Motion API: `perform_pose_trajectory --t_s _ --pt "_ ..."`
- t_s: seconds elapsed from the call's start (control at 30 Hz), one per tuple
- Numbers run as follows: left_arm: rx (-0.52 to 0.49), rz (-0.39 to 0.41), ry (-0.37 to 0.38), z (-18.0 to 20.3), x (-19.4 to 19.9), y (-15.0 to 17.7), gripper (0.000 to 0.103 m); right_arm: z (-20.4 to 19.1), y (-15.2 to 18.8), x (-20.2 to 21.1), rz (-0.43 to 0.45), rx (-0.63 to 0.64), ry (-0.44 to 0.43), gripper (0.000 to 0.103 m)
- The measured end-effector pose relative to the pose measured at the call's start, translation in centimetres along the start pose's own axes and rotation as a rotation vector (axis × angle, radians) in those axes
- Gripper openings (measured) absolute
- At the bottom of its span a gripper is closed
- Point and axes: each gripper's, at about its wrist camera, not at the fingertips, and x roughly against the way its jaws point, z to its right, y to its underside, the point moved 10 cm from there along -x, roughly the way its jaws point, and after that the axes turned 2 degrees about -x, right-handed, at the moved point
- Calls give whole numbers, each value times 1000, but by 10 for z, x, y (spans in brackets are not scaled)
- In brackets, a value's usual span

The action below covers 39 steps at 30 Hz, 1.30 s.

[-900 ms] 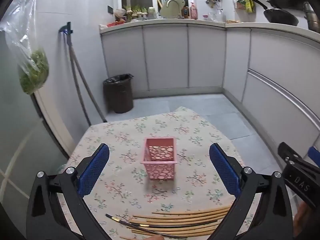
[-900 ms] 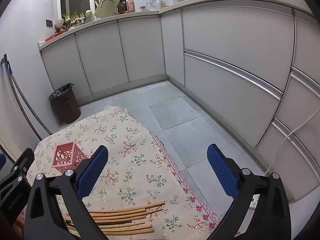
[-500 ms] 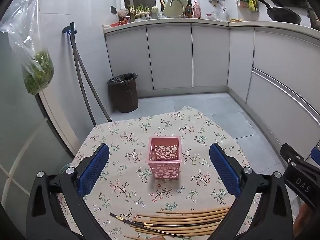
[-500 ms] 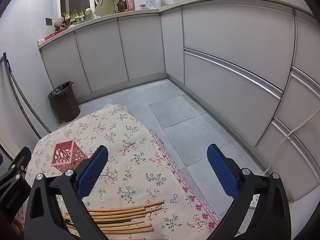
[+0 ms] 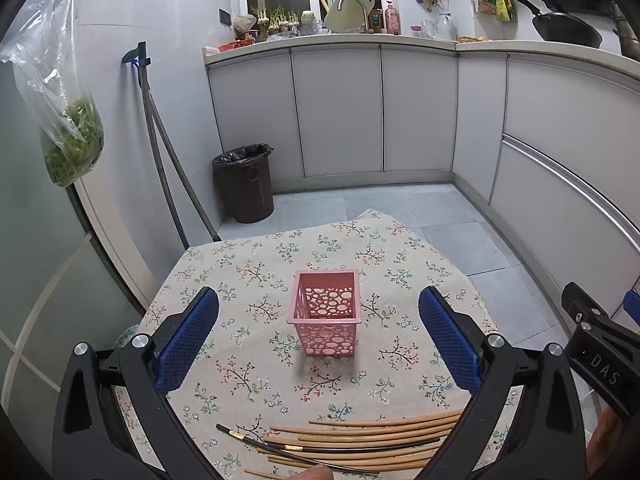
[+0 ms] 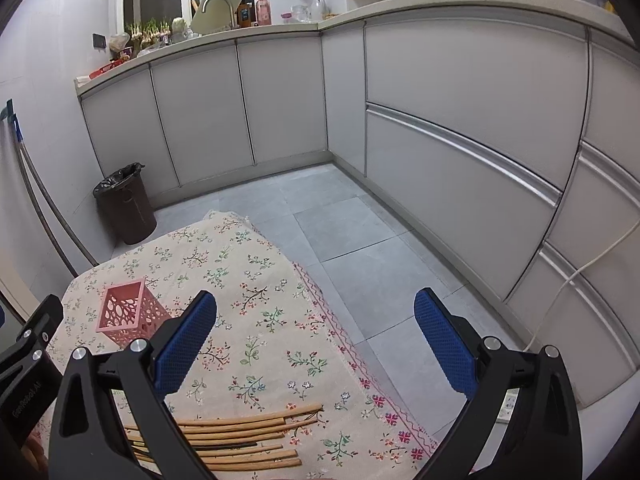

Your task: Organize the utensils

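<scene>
A pink perforated basket [image 5: 326,316] stands upright on the floral tablecloth [image 5: 256,272], ahead of my left gripper [image 5: 319,320], which is wide open and holds nothing. Several wooden chopsticks [image 5: 372,438] and a dark pair [image 5: 304,449] lie side by side at the near edge, below the fingers. In the right wrist view the basket [image 6: 128,314] sits far left, the chopsticks [image 6: 240,436] lie near the bottom, and my right gripper [image 6: 316,338] hangs open and empty over the table's right edge.
A dark bin [image 5: 245,182] stands by the grey cabinets [image 5: 340,112]. Two poles [image 5: 168,176] lean on the left wall and a bag of greens [image 5: 68,136] hangs there. Tiled floor [image 6: 360,232] lies right of the table. The other gripper's body [image 5: 600,360] shows at the right edge.
The left wrist view has tilted upward and pulled back a little, so the basket and chopsticks sit higher in frame. The right wrist view has barely shifted. Both grippers stayed open.
</scene>
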Motion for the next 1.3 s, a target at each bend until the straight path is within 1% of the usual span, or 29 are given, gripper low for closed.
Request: perform_pose_trajectory --t_s 0.13,1.3 --pt "9 -1 -2 -2 0 0 96 -2 -2 3 16 14 4 96" --pt "11 -5 -1 -1 2 0 96 -7 0 3 5 34 -8 96"
